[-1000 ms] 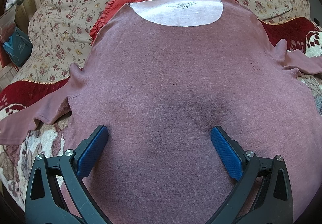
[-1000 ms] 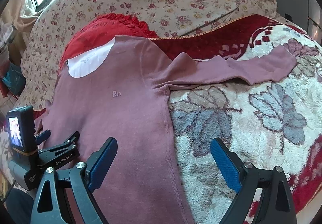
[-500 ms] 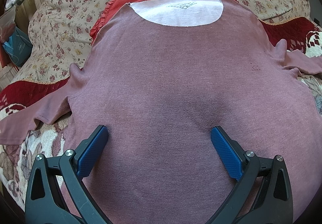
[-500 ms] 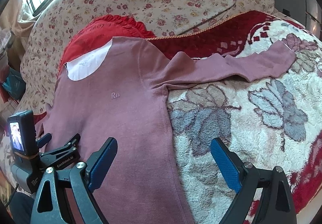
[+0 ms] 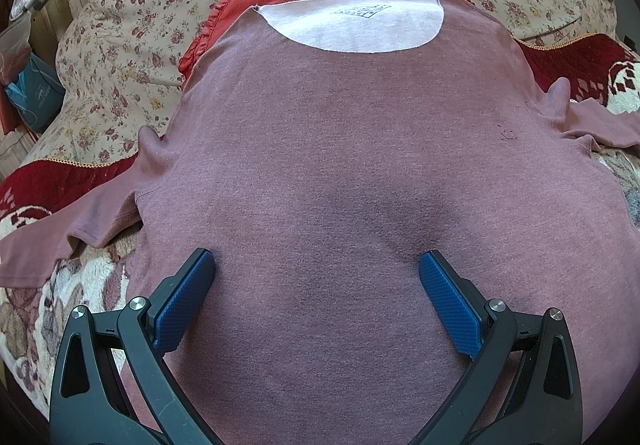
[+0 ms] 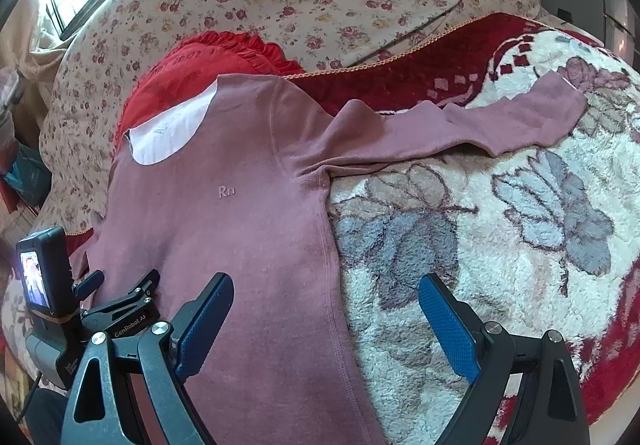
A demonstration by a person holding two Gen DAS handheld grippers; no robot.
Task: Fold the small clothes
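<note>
Blue textured pads stand spread on both the left gripper [image 5: 316, 277] and right gripper [image 6: 326, 297], grasping nothing. The mauve long-sleeved knit shirt [image 6: 240, 229] lies flat on the plush floral blanket [image 6: 500, 245]; a pinch could snag pile too.

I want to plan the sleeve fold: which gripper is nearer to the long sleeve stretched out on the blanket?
Right. The right gripper straddles the shirt's side seam below that sleeve; the left gripper hovers over mid-shirt, farther away.
</note>
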